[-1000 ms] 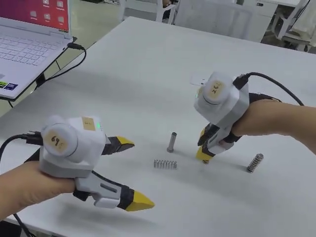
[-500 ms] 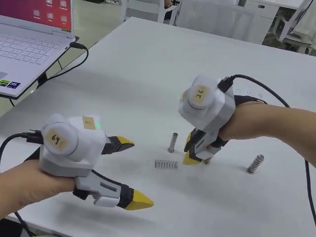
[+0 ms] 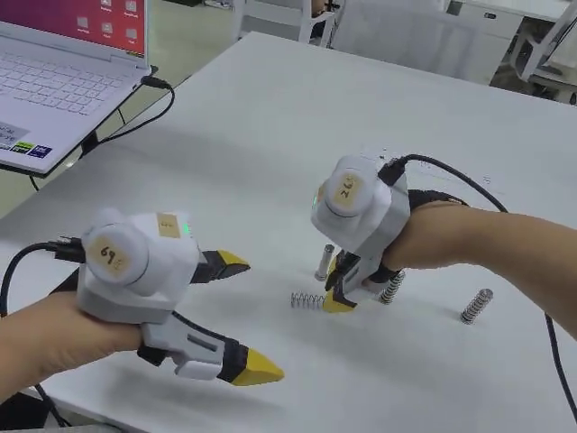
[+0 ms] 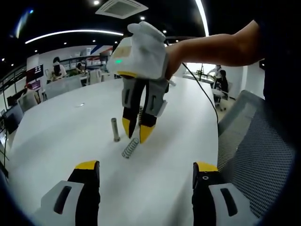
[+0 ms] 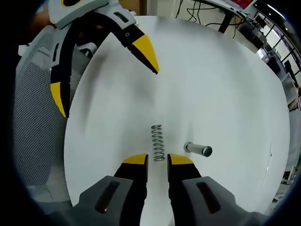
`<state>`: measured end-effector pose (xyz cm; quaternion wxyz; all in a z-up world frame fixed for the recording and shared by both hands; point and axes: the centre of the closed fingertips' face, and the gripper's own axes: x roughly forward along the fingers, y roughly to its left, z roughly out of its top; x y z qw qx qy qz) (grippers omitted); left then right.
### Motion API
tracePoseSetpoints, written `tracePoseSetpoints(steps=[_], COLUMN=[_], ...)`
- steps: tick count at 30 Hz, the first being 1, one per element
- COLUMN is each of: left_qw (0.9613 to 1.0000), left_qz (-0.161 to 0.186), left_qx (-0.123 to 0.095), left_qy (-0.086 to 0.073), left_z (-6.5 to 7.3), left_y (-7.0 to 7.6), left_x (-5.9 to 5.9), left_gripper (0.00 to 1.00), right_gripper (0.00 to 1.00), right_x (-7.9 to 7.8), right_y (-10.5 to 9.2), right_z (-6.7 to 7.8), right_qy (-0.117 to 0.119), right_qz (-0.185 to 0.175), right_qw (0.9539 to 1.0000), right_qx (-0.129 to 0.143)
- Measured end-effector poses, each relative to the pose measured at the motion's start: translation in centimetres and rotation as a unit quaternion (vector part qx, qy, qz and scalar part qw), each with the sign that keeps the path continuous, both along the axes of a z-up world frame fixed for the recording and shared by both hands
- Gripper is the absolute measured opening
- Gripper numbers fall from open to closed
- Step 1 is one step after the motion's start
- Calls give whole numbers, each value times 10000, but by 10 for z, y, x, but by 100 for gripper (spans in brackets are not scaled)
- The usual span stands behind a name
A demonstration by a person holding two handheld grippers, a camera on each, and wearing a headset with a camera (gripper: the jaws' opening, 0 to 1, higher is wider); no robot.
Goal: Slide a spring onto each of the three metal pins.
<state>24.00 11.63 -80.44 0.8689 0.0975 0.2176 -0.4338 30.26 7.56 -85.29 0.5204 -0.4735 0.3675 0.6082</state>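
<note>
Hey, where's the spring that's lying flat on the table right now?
In the head view the flat spring lies just left of the right claw, near the bare upright pin.

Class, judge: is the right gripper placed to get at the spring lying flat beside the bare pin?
Probably yes: the right gripper hangs at one end of the spring, jaws slightly apart, with nothing in between; the bare pin stands clear to the side.

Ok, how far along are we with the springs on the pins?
Seemingly done: the middle spring and far-right spring, each standing as if on a pin. In hand: the right gripper, open, over the loose spring. Left: sliding it onto the bare pin.
</note>
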Motion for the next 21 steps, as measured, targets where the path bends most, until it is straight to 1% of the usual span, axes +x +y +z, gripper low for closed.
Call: tracePoseSetpoints(steps=[9, 15, 20, 21], left_qw=[10000, 10000, 10000, 10000], left_qz=[33, 26, 31, 31], left_qx=[5, 2, -6, -4], left_qy=[29, 37, 42, 48], left_z=[-3, -3, -2, -2], left_y=[3, 2, 3, 3], left_x=[0, 0, 0, -1], left_gripper=[77, 77, 77, 76], right_gripper=[13, 12, 11, 11], right_x=[0, 1, 2, 1], right_y=[-1, 0, 0, 0], right_z=[-7, -9, -10, -10], right_qy=[-7, -31, -7, 29], right_qz=[40, 77, 84, 68], right_qw=[10000, 9999, 9999, 9999], right_qx=[-47, -66, -77, -82])
